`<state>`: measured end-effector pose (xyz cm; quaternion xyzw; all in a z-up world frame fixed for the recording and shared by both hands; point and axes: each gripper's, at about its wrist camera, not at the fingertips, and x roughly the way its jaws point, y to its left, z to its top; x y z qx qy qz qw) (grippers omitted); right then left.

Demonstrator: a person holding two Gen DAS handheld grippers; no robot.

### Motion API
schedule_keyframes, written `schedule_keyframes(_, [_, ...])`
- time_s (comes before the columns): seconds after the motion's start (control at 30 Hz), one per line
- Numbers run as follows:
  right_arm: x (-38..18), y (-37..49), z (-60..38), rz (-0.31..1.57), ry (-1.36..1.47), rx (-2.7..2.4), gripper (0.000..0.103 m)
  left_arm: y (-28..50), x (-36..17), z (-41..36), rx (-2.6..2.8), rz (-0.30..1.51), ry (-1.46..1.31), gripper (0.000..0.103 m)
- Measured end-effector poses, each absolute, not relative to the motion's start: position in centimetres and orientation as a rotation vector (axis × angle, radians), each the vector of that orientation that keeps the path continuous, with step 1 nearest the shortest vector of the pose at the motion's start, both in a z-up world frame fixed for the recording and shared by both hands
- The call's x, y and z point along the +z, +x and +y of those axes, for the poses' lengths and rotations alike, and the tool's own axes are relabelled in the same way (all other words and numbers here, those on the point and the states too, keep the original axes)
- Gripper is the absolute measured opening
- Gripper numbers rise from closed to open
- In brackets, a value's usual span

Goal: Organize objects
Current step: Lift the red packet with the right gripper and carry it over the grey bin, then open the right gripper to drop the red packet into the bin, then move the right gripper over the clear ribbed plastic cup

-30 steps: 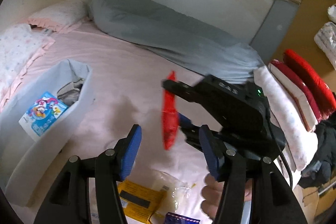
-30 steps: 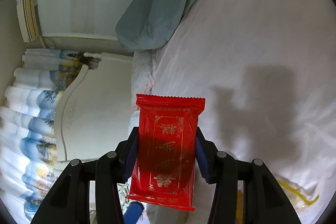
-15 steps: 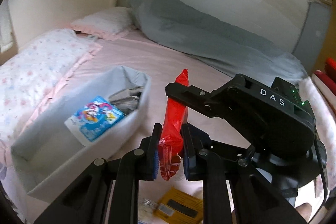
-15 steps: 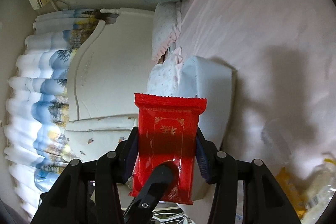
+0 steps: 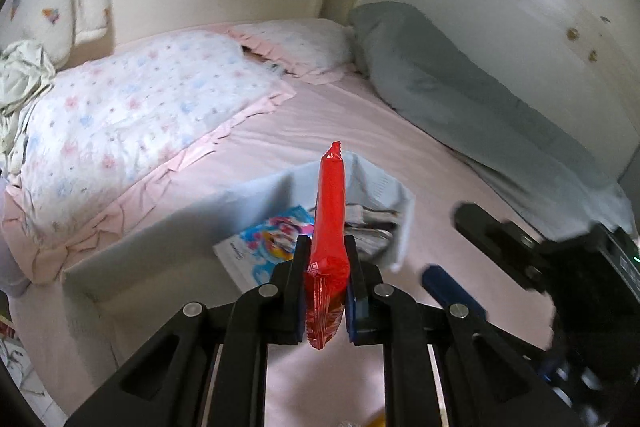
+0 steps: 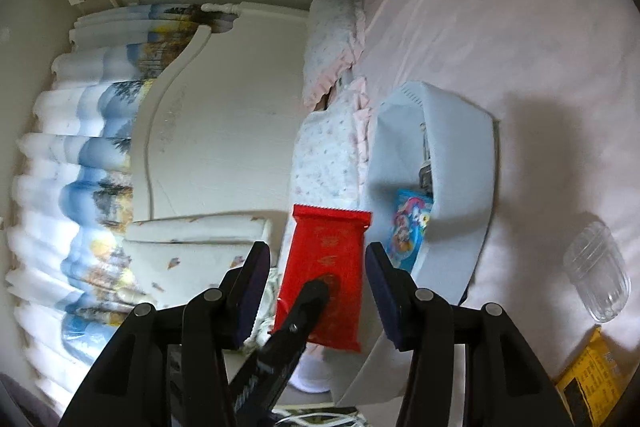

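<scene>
Left gripper (image 5: 325, 291) clamped on red packet (image 5: 329, 211) – right gripper (image 6: 316, 291) open, empty; carry packet over grey bin (image 5: 384, 187) – release low.

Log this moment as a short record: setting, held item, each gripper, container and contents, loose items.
setting: pink bed sheet
held item: red packet, upright
left gripper: shut on red packet
right gripper: open, fingers clear of the packet's sides
container: grey fabric bin beside floral pillow
bin contents: blue cartoon packet, other items unclear
loose items: clear plastic cup, yellow packet
</scene>
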<state>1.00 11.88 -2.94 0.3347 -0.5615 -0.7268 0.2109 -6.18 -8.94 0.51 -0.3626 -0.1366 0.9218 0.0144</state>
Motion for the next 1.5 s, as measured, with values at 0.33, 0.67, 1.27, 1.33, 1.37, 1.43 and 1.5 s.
schedule_keyframes(0.33, [-2.6,1.3,12.4,-1.490,0.979,-2.196,0.049,-10.0,-3.0,-11.7,2.706,-0.622,-1.168,0.014])
schedule_keyframes(0.67, [-2.4,3.2,14.3,-1.461,1.054,-2.353,0.049,-9.2,-3.5,-12.3,2.566,-0.863,-1.264,0.044])
schedule_keyframes(1.27, [-6.3,4.1,12.3,-0.734,1.653,-2.679,0.049,-3.3,1.2,-2.5,2.983,0.051,-1.156,0.047])
schedule_keyframes(1.33, [-6.8,3.7,11.4,-0.644,1.627,-2.651,0.049,-3.4,1.0,-2.1,2.989,0.088,-1.166,0.047])
schedule_keyframes(1.37, [-7.1,3.5,10.9,-0.570,1.607,-2.649,0.049,-3.7,1.1,-2.1,2.993,0.097,-1.170,0.047])
schedule_keyframes(1.43, [-7.9,3.3,10.4,-0.506,1.585,-2.664,0.051,-3.7,1.1,-2.2,2.997,0.096,-1.174,0.047])
schedule_keyframes(1.5, [-10.0,2.8,10.5,-0.461,1.657,-2.643,0.066,-3.2,1.3,-2.1,2.996,0.082,-1.167,0.047])
